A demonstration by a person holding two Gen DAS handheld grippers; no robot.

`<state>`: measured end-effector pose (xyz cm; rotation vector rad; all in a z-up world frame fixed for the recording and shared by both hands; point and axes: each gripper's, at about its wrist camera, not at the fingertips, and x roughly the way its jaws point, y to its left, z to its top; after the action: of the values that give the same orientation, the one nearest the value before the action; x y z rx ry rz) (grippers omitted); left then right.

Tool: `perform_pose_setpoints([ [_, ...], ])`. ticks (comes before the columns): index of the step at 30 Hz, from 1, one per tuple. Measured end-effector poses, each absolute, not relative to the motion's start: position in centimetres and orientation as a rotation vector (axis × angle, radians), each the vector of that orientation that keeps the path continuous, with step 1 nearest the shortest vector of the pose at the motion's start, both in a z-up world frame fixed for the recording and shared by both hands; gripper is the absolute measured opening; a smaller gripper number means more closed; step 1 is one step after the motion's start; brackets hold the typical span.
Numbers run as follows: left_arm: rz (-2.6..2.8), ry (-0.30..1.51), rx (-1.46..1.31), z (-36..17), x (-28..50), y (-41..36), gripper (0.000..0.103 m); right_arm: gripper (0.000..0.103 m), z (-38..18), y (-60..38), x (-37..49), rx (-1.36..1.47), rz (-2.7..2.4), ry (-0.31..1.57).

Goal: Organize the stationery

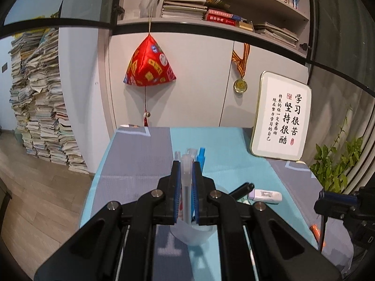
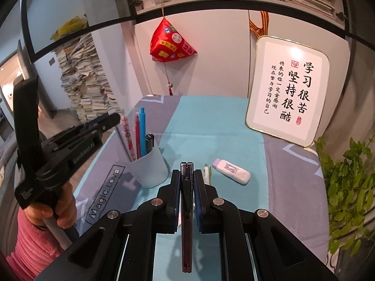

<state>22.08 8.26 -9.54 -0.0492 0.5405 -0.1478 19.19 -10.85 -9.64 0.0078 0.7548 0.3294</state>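
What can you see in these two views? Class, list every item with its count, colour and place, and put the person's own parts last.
pen cup: one, pale blue-white, on the mat's left part, holding several pens
clear pen: one, see-through, gripped above the cup
utility knife: one, dark, gripped by the other tool
eraser: one, white with a lilac end, lying on the mat
mat: one, teal and grey, covering the table
framed calligraphy: one, white with a gold rim, leaning at the back right
red pouch: one, hanging from the shelf
medal: one, gold, hanging on the cabinet
plant: one, green, right edge
paper stack: one tall pile, floor left
left gripper: black, shut on the clear pen
right gripper: black, shut on the utility knife
hand: one, pink sleeve, holding the left gripper
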Motion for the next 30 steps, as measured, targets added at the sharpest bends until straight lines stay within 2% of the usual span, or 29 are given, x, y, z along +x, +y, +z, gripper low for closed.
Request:
perform_pose_setpoints([
  [10,-0.139,0.561,-0.052,-10.6,20.8,8.5,0.009,0.012,-9.0,-10.4,19.6,0.010,0.324,0.746],
  [12,-0.124,0.546,-0.050,-10.4,20.0,8.8,0.018,0.012,-8.4,-10.0,19.8,0.009,0.330,0.733],
  [14,-0.103,0.516,-0.053,-10.0,19.0,9.3,0.039,0.012,-7.5,-9.2,19.9,0.006,0.346,0.711],
  [15,-0.092,0.504,-0.052,-9.9,18.6,9.4,0.042,0.012,-7.0,-8.8,20.0,0.002,0.356,0.696],
  [23,0.021,0.512,-0.054,-10.7,15.8,11.8,0.045,0.012,-3.0,-4.0,22.0,-0.007,0.445,0.550],
  [30,0.085,0.549,-0.097,-12.2,14.6,14.4,0.045,0.012,-3.0,-1.2,25.1,0.012,0.415,0.521],
])
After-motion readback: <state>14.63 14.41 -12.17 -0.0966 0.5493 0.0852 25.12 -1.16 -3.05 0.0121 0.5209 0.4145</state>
